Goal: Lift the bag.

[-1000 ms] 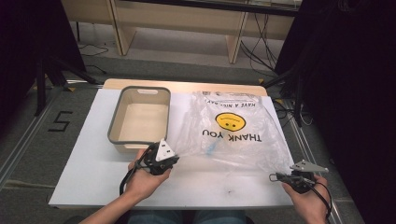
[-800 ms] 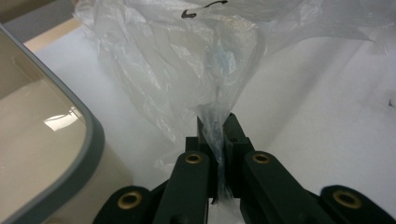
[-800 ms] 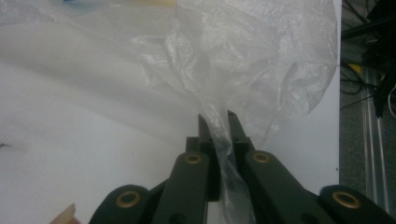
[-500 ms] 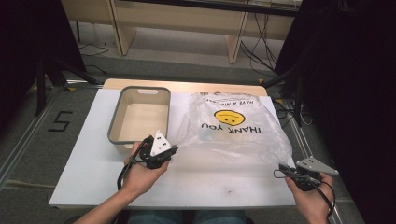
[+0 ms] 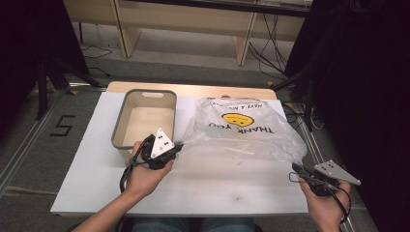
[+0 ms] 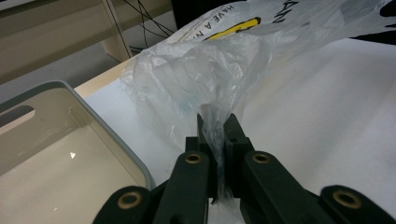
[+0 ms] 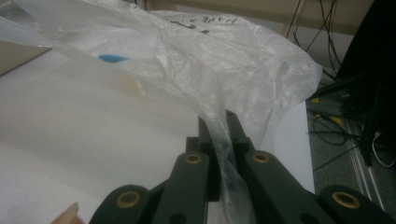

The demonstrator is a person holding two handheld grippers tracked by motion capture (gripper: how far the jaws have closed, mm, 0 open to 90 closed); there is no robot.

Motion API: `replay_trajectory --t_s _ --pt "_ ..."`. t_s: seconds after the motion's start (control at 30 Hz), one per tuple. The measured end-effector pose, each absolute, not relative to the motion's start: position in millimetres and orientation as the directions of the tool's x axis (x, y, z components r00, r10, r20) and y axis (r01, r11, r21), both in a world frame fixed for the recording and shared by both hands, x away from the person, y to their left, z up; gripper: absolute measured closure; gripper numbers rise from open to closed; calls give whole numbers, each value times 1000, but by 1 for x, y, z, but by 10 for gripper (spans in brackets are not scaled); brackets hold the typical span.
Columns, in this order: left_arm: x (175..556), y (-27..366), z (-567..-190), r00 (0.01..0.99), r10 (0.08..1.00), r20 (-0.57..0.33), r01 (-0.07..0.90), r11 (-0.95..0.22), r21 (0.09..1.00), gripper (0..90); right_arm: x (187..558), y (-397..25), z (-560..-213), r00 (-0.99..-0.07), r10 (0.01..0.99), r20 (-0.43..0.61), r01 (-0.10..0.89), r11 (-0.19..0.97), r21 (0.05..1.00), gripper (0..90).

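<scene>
Black claws (image 6: pixel 218 135), brass-coloured screws, grey triangular dotted top plates, trailing black cables; forearms bare.

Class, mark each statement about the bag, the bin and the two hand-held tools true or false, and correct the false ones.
1. The left tool is shut on the plastic bag. True.
2. The right tool is open and holds nothing. False: it also pinches the bag.
3. The grey bin lies to the right of the bag in the high view. False: it lies to the left.
4. The bag bears a yellow smiley face. True.
</scene>
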State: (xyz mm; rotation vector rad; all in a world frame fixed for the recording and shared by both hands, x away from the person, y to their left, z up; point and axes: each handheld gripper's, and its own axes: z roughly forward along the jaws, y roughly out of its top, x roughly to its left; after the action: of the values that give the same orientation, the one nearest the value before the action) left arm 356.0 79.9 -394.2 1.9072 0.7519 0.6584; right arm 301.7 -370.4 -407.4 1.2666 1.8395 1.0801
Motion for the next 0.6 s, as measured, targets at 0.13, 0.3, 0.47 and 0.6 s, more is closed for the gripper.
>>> replay_trajectory --t_s 0.13,0.3,0.47,0.6 --pt "358 81 -390 661 740 126 214 -347 913 891 301 -370 -403 -317 947 -60 378 184 907 900" --pt "360 81 -386 652 748 123 206 -330 921 891 301 -369 -397 -316 948 -44 345 158 925 900" --pt "363 83 -384 643 756 123 200 -321 926 891 303 -368 -394 -310 950 -44 325 149 934 900" --pt "365 84 -382 638 760 120 195 -310 931 891 305 -366 -391 -311 949 -57 304 156 940 900"
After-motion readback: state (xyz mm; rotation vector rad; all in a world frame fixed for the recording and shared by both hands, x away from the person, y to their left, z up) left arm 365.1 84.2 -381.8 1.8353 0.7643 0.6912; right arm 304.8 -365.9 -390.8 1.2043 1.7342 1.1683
